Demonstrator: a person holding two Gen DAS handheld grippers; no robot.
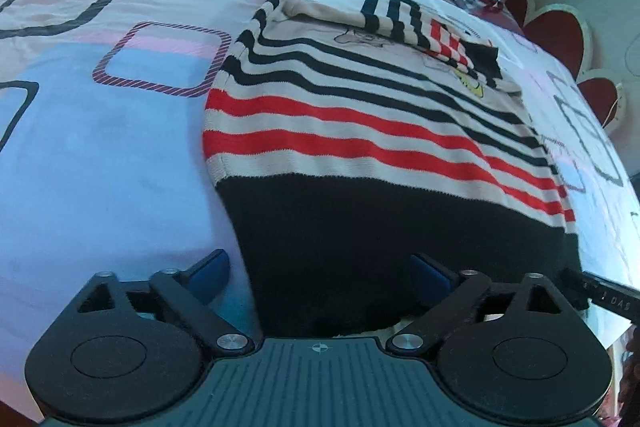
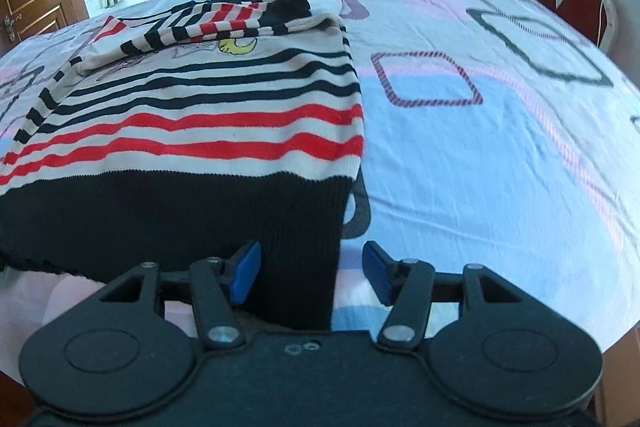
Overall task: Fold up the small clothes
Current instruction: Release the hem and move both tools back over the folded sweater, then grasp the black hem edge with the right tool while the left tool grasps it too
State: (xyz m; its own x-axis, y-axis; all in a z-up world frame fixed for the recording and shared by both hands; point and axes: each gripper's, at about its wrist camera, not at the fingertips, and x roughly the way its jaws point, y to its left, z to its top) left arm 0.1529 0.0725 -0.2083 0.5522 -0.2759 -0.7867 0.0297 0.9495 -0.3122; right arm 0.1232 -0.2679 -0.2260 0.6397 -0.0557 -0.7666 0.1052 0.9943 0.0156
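My left claw (image 1: 320,277): black linkage arms, silver pivot screws, blue pads (image 1: 210,273) at the tips, round black discs either side of a ribbed grey base with a small crosshair mark. My right claw (image 2: 311,275): same black arms, blue pads (image 2: 246,273), plain dark base.

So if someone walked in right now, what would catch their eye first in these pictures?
The striped sweater, red, black and cream, lies flat on the patterned bedsheet with both sleeves folded across its chest. Its black hem sits at the near bed edge, where each corner lies between the open jaws of a hand-held gripper: left hand-held gripper and right hand-held gripper.
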